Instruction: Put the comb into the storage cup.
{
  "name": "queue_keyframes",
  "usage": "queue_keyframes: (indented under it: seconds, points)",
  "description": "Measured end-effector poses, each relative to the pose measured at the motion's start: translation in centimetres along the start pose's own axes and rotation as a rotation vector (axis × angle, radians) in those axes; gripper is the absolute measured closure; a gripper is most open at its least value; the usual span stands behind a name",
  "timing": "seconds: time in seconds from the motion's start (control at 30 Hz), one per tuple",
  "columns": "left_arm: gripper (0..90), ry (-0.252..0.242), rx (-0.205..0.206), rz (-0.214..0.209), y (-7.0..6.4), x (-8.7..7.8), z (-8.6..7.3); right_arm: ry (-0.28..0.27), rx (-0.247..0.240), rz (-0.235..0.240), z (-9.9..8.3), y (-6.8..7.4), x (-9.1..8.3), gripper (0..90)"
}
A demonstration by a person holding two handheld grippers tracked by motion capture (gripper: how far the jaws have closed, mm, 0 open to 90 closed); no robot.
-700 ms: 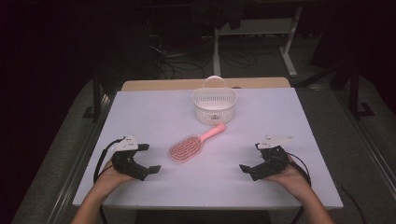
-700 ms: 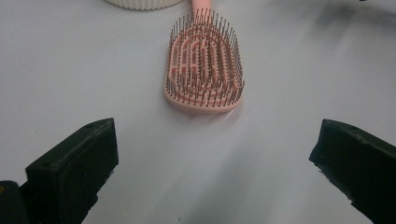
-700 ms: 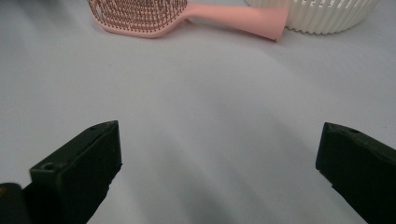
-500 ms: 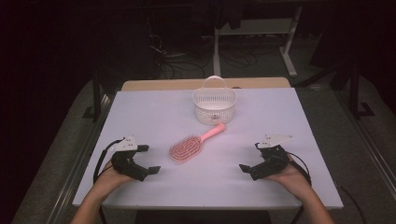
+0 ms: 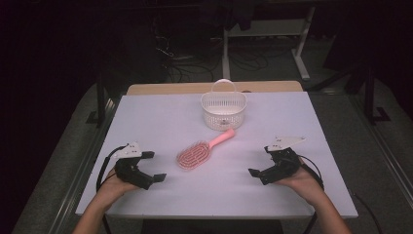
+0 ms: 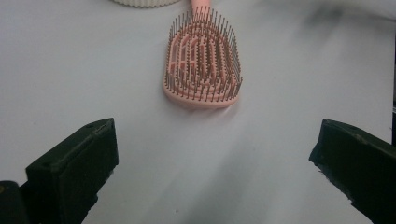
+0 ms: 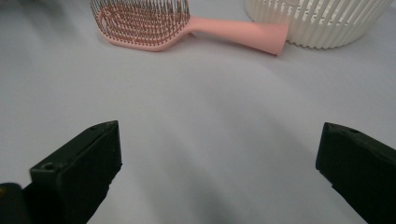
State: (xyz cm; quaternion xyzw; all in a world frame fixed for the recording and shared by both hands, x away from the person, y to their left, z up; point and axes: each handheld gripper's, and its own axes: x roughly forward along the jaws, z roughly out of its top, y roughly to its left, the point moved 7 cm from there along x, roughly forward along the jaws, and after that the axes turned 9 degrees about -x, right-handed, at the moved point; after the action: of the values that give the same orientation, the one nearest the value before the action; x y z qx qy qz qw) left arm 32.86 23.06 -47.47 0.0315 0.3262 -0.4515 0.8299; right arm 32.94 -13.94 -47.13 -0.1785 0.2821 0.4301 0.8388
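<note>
A pink hairbrush lies bristles up in the middle of the white table, its handle pointing toward a white slatted basket behind it. In the left gripper view the hairbrush lies straight ahead, with the basket's rim at the top edge. The right gripper view has the hairbrush at the upper left and the basket at the upper right. My left gripper rests open at the front left. My right gripper rests open at the front right. Both hold nothing.
The basket has an upright loop handle and looks nearly empty. A wooden board edge shows behind the table. Cables and metal stand legs lie on the dark floor beyond.
</note>
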Motion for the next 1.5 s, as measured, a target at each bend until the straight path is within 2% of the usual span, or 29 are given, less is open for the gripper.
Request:
queue_keyframes:
  seconds: [0.1, 1.5]
  points:
    - [0.0, -0.006, -0.001, -0.002, 0.0, -0.2, 0.0, -0.005, 0.012, 0.004, 0.3, -0.2, 0.0, 0.0]
    - [0.0, 0.000, -0.011, -0.038, -0.4, 0.0, 0.1, 0.019, -0.014, 0.042, 2.4, -0.7, 1.5, 0.0]
